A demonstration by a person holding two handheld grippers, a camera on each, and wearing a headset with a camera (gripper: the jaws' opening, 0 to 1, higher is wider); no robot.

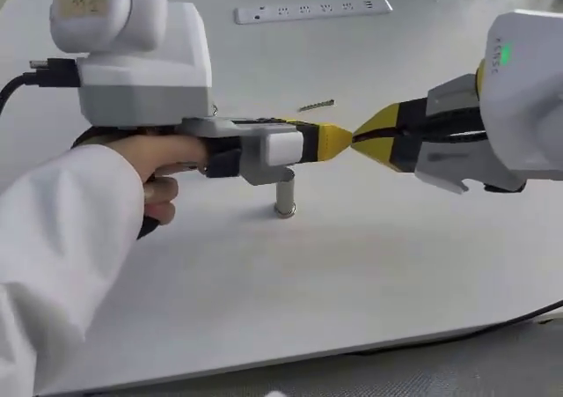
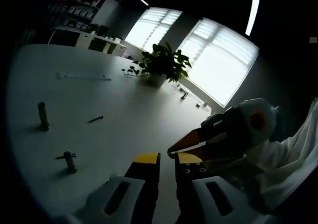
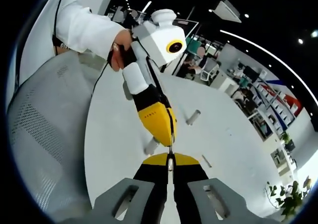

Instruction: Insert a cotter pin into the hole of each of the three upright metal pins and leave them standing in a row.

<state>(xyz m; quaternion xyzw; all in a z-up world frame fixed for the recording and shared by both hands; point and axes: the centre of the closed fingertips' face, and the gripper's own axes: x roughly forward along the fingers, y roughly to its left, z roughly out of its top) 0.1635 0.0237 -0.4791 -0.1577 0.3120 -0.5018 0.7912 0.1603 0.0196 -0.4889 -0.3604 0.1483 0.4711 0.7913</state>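
My left gripper (image 1: pixel 345 139) and right gripper (image 1: pixel 359 139) meet tip to tip above the white table (image 1: pixel 290 283). A thin cotter pin (image 3: pixel 170 160) sits between the right gripper's (image 3: pixel 170 159) shut yellow tips and runs into the left gripper's tip (image 3: pixel 166 129), whose jaws stand nearly together. One upright metal pin (image 1: pixel 285 194) stands just below the left gripper. In the left gripper view a bare pin (image 2: pixel 42 115) stands at far left. Nearer, a second pin (image 2: pixel 69 161) has a cotter pin through it. A loose cotter pin (image 1: pixel 317 106) lies behind the grippers.
A white power strip (image 1: pixel 312 11) lies at the far side of the table. A potted plant (image 2: pixel 161 62) stands further back. A hand in a white sleeve (image 1: pixel 62 238) holds the left gripper. The table's front edge (image 1: pixel 352 349) is close.
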